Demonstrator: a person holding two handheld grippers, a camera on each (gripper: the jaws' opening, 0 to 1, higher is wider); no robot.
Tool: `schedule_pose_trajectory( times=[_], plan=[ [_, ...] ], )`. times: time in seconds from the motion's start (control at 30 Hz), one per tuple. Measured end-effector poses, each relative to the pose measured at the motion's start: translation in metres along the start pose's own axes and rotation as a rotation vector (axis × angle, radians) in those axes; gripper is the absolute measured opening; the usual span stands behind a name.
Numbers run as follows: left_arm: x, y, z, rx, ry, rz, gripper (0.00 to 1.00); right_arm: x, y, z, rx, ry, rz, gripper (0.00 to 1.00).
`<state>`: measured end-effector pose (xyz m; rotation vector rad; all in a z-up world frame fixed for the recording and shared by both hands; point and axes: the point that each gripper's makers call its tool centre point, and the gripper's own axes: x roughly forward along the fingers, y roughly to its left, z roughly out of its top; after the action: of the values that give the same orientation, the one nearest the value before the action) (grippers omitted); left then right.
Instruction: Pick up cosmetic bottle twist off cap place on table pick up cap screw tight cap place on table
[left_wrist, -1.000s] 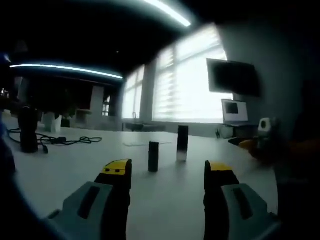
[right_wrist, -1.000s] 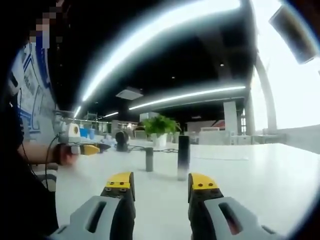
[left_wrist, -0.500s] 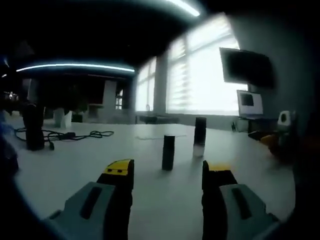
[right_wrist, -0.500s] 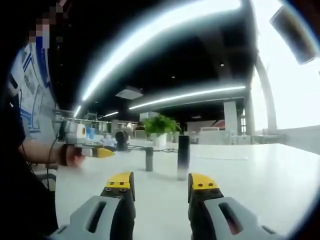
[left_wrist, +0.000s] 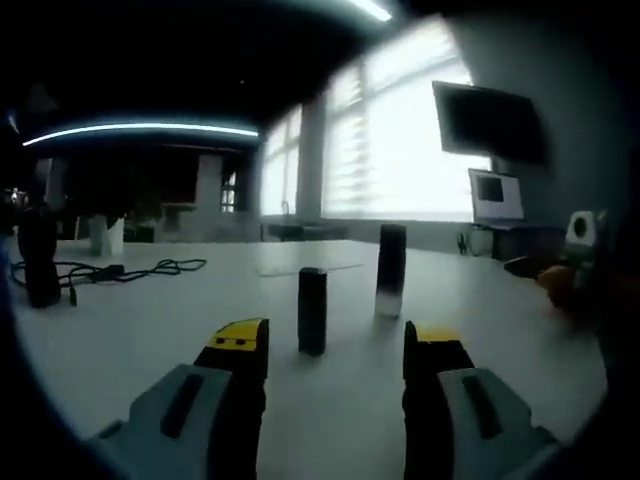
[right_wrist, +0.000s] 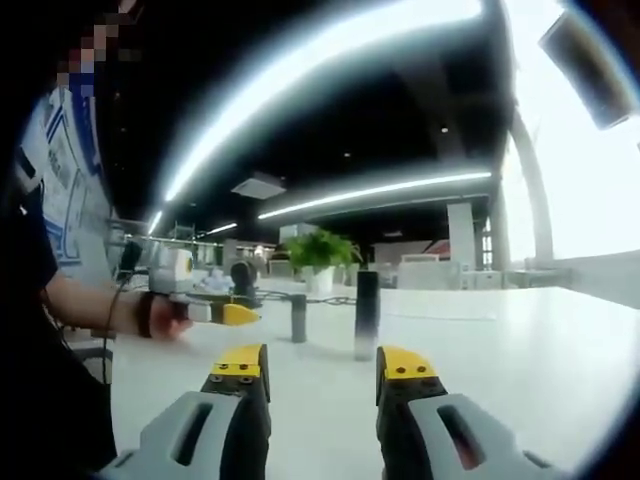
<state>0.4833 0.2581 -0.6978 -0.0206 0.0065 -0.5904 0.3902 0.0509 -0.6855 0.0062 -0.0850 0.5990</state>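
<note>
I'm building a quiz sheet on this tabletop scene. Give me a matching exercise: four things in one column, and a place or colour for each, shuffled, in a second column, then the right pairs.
Things:
1. short dark cap
2. tall bottle
3. black cable
4. potted plant

Descriptions:
A. green leaves, at the far end of the table in the right gripper view
B. standing upright, nearest to the left gripper
C. dark top, pale lower end
D. lying loose on the table, far left in the left gripper view

Pairs: 1-B, 2-C, 3-D, 4-A
</note>
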Motion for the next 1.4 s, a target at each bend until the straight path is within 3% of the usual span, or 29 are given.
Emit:
schedule_pose_trajectory(
  times=[0.23,0.47,0.7,0.93,1.1,1.4],
  plan=[
    [0.010,0.013,-0.005,0.015,0.025,0.010,0.43,0.000,0.000,0.002,0.001,-0.010,0.002,0.36],
    [0.025,0.017,-0.002,0.068,0.017,0.000,0.38,-0.001,0.000,0.002,-0.002,-0.010,-0.001,0.36],
    [0.039,0.014,-0.008,0.089,0.046,-0.017,0.38,-0.001,0.001,0.002,-0.008,-0.010,0.004,0.36],
    [0.053,0.021,-0.012,0.030,0.073,-0.009,0.35,-0.001,0.000,0.002,-0.011,-0.014,0.000,0.36],
    [0.060,0.015,-0.018,0.053,0.103,-0.024,0.27,-0.001,0.000,0.002,-0.010,-0.012,0.002,0.36],
    [0.065,0.019,-0.019,0.047,0.108,-0.014,0.21,0.000,0.001,0.002,-0.017,-0.011,0.004,0.36]
  ],
)
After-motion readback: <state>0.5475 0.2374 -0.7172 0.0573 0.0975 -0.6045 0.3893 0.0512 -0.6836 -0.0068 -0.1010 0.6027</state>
